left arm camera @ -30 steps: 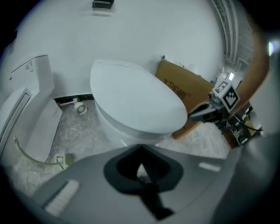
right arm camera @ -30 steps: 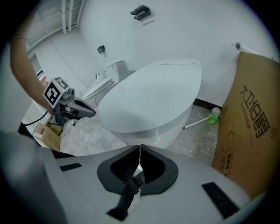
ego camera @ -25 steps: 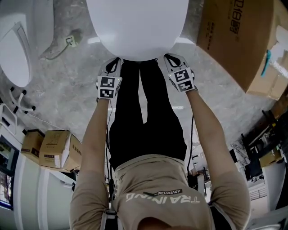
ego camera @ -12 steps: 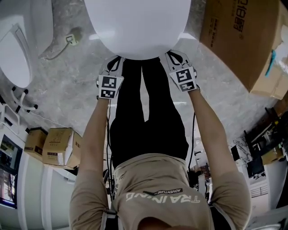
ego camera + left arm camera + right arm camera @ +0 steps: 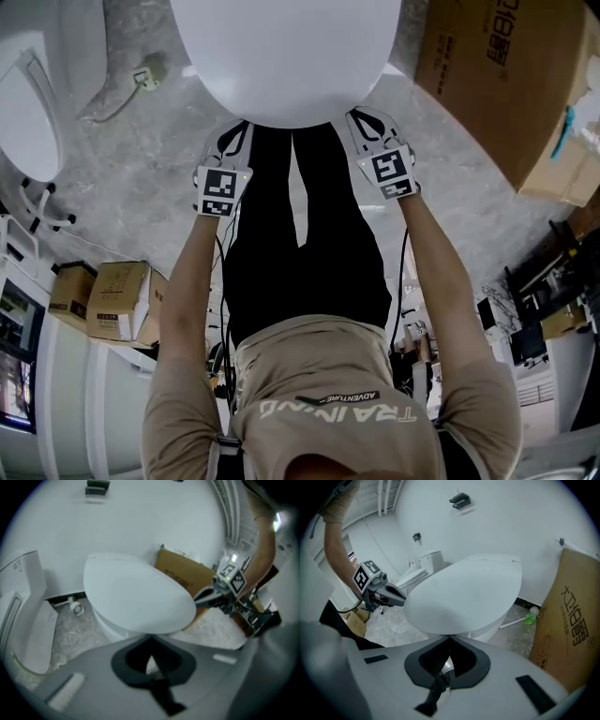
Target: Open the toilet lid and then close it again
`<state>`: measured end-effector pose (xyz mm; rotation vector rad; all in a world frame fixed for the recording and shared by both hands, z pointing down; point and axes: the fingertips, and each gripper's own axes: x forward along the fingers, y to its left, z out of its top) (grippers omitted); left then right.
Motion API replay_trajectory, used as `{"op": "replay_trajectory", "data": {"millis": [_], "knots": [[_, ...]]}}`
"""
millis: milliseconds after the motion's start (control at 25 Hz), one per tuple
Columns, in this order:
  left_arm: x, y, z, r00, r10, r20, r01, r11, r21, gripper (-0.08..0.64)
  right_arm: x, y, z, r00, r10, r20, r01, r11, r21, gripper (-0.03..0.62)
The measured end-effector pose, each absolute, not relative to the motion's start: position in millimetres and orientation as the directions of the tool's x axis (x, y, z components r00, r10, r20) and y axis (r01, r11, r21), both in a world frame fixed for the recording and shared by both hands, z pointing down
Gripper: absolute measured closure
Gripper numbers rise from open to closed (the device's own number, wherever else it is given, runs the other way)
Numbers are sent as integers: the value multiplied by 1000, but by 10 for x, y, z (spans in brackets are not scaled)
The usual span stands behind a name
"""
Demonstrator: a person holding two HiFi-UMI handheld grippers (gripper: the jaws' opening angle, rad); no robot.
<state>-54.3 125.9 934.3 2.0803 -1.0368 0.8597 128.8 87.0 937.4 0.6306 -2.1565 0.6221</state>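
Left gripper (image 5: 231, 141) and right gripper (image 5: 367, 126) both have their jaws pressed together and empty. Their tips sit at the front rim of the toilet lid (image 5: 281, 56) just ahead. If they lift unevenly, the smooth rim may slide off one tip and slam down.

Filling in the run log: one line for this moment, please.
left gripper: jaws together, tips at toilet lid front rim | right gripper: same | lid: down or nearly
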Motion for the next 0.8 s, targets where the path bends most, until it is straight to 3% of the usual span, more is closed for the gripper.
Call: {"op": "replay_trajectory", "data": {"millis": [800], "knots": [[-580,1030,8036,464,-414,783,-857,-431,280,560,1268,650,8102,-593,-178,785,-640,696,-326,578]]}}
